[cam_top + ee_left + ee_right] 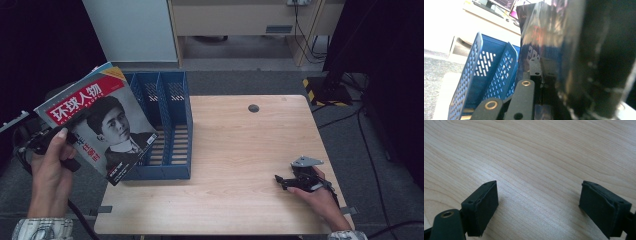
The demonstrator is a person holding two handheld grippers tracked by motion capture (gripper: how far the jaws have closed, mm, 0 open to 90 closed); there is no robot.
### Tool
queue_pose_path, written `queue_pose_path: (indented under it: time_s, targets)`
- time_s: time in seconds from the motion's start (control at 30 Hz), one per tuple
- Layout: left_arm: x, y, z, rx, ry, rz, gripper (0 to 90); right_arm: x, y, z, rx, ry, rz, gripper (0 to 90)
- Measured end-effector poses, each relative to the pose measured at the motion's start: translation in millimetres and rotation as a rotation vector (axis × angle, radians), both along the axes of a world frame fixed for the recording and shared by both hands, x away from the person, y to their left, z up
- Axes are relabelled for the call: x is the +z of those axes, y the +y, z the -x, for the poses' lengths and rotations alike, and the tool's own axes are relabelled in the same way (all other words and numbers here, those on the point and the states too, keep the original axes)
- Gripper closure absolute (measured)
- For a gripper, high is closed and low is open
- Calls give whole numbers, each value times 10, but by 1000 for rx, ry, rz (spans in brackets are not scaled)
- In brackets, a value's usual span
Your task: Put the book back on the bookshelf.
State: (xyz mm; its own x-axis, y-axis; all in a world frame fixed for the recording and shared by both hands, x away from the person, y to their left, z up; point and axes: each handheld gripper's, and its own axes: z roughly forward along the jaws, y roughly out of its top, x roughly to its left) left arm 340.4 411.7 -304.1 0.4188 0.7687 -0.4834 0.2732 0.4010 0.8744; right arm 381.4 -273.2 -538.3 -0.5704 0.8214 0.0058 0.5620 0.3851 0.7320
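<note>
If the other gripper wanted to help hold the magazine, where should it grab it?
Probably the magazine's free right edge, coming in from the right above the blue file rack. The left gripper already pinches the lower left edge, and the cover tilts up, leaving that far side open. The right gripper rests open on the table.

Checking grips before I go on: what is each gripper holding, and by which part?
The left gripper is shut on the magazine, at its lower left edge, held up beside the blue file rack. The right gripper is open, holding nothing.
</note>
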Motion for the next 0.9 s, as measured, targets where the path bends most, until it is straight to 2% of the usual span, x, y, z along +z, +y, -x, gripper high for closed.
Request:
queue_pose_path:
  time_s: [0.5,0.9]
  targets:
    - [6,186,33,44,11,-7,861,2,2,-3,-2,5,-1,155]
    - [-32,408,62,89,12,-23,861,2,3,-4,-2,6,-2,155]
